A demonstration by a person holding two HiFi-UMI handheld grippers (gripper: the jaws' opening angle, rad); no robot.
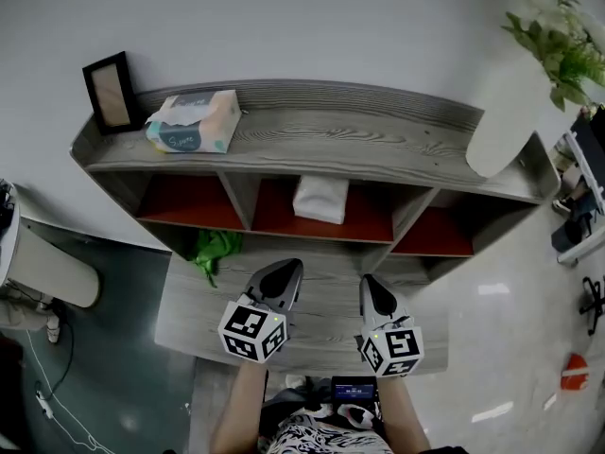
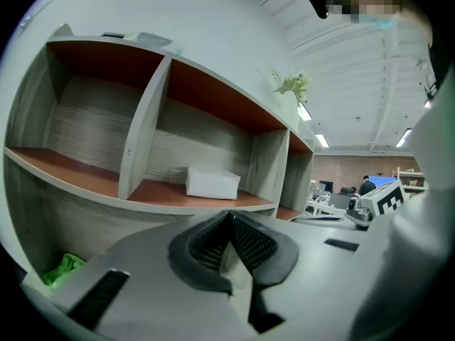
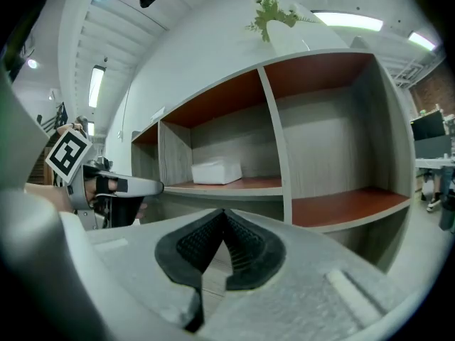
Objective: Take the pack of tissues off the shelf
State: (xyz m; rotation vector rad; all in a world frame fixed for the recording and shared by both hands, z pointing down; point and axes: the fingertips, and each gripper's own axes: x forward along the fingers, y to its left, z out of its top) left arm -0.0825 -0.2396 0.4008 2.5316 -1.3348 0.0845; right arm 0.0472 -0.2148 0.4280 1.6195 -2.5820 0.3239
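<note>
- White wall backs a grey wood-grain shelf (image 1: 312, 140) with three red-floored compartments under its top board. The wide lens bends both ends, and the right end runs behind a white vase (image 1: 506, 112).
- Plain and white, the pack of tissues (image 1: 321, 199) lies in the middle compartment, towards its right side and apart from both grippers. Its rear is lost in the compartment's shadow.
- On the top board at the left lies a teal-printed tissue box (image 1: 194, 121). Just beside it a dark picture frame (image 1: 109, 93) stands against the wall. The print on the box is too small to read.
- Above the vase, the green plant (image 1: 558, 36) is cut off by the upper right edge of the head view.
- Below the left compartment a green crumpled thing (image 1: 216, 249) shows on the lower level. The board above hides part of it, and I cannot tell what it is.
- Over the lower ledge, the left hand-held gripper (image 1: 291, 267) hovers and points towards the middle compartment. Its own view shows the jaws pressed together with nothing between them.
- Beside it and a little apart hangs the right hand-held gripper (image 1: 369, 282), its jaws likewise closed tip to tip on nothing.
- Both forearms (image 1: 236, 414) run out at the bottom edge, where a small dark device (image 1: 353, 388) with a screen is partly covered.
</note>
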